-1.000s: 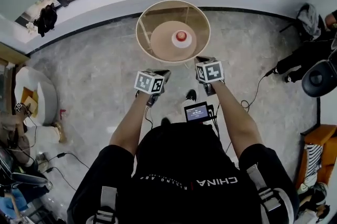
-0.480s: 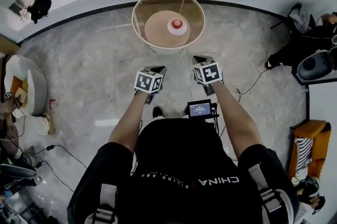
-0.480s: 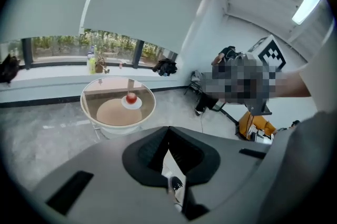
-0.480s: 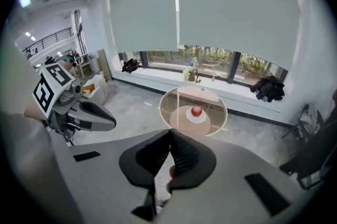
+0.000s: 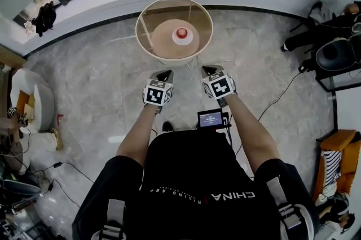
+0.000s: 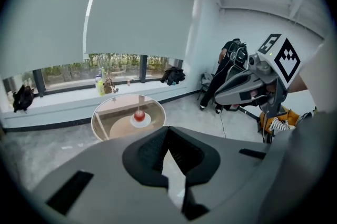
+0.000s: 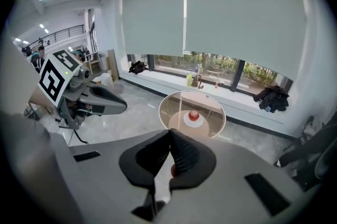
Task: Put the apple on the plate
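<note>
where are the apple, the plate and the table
apple (image 5: pixel 181 33), head view, its top
plate (image 5: pixel 186 41), head view, bare white rim
table (image 5: pixel 159 44), head view, bare top left of plate

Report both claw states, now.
Left claw: closed, empty.
Right claw: closed, empty.

"china" is printed on the person's black shirt (image 5: pixel 192 174).

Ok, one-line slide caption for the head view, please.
Left gripper and right gripper, both shut, held short of a round table where the apple sits on a plate.
</note>
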A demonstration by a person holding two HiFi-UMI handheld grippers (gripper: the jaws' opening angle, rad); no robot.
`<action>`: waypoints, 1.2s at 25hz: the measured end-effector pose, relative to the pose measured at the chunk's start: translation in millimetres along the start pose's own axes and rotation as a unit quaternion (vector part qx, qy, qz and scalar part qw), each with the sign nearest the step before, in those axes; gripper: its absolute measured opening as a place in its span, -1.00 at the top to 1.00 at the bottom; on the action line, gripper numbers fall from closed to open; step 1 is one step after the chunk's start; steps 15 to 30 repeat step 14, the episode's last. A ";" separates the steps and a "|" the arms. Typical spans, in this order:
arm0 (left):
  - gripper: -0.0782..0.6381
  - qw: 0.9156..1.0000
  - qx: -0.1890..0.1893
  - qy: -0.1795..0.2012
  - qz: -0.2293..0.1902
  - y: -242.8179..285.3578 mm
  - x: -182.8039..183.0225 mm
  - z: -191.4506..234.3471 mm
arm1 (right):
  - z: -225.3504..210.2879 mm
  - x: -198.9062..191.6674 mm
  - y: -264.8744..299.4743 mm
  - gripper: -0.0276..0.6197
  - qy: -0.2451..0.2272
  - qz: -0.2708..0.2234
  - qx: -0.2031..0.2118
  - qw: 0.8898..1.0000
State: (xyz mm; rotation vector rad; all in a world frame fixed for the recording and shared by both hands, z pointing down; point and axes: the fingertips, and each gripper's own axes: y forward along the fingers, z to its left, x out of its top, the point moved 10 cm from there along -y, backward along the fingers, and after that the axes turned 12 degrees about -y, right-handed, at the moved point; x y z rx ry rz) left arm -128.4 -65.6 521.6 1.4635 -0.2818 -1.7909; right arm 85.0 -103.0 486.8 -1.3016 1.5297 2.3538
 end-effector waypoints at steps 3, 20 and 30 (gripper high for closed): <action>0.73 1.000 -0.014 -0.001 -0.006 5.3 8.4 -10.1 | -12.8 -7.1 1.0 0.82 0.017 -0.010 0.005 1.000; 0.73 0.998 -0.058 -0.017 0.016 13.5 0.5 -19.8 | -16.9 -25.0 5.7 0.82 0.033 -0.011 0.013 0.999; 0.73 0.998 -0.058 -0.017 0.016 13.5 0.5 -19.8 | -16.9 -25.0 5.7 0.82 0.033 -0.011 0.013 0.999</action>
